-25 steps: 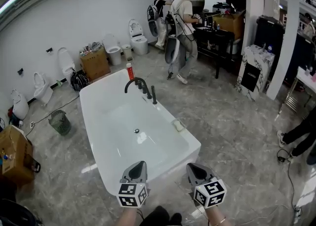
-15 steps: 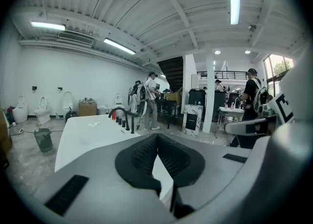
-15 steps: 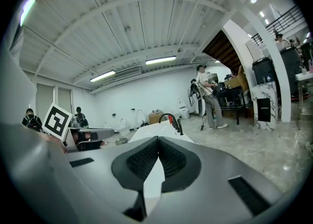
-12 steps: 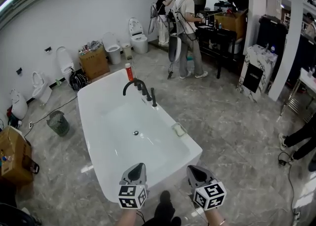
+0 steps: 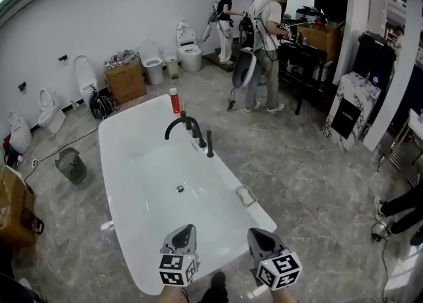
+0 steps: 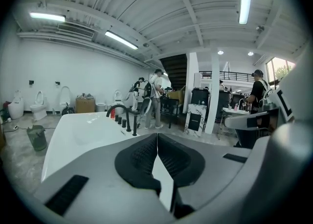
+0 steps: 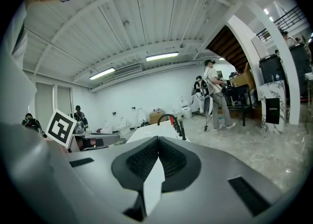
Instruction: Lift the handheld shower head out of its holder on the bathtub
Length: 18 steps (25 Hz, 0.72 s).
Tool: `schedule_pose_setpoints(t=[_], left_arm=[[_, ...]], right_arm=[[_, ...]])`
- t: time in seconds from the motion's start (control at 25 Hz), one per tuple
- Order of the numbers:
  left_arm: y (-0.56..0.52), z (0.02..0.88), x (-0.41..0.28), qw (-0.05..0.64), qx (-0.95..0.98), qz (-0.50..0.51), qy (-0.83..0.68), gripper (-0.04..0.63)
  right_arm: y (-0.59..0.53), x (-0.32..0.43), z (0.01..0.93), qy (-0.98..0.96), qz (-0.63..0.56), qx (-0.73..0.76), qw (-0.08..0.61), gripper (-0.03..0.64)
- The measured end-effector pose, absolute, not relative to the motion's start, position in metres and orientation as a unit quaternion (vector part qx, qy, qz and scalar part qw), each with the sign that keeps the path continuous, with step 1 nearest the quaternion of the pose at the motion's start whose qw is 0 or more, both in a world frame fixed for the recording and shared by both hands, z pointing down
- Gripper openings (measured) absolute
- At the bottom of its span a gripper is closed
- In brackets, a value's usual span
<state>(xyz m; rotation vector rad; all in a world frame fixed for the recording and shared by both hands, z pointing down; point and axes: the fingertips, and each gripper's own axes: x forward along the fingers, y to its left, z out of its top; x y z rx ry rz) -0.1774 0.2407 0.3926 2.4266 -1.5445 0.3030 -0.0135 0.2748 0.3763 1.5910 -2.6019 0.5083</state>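
We're holding the left gripper [image 6: 157, 137] w/ jaws pressed together, nothing btwn them, looking over the white bathtub [image 6: 80, 126] twd its black faucet [image 6: 119, 112], two people [image 6: 151, 99] standing beyond.

Slim black handheld shower head [image 5: 209, 141], upright in its holder [image 5: 210, 155], on white bathtub [image 5: 132, 118] rim

The bathtub [image 5: 132, 126] is glossy white. Its tap [image 5: 177, 124] and shower head [image 5: 209, 143] are black, the bottle [image 5: 174, 101] red, and the floor [image 5: 310, 182] grey with marble veins.
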Motion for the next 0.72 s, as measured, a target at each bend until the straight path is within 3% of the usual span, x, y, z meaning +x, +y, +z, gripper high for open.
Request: schedule_pose_setpoints(t=[0.36, 0.72], left_arm=[[0.102, 0.386, -0.215, 0.135, 0.837, 0.103, -0.521, 0.02], [0.031, 0.389, -0.224, 0.137, 0.844, 0.104, -0.509, 0.02]], right_arm=[[0.145, -0.053, 0.364, -0.836, 0.168, 0.521, 0.038, 0.006], [0.079, -0.062, 0.372, -0.831, 0.171, 0.528, 0.044, 0.006]])
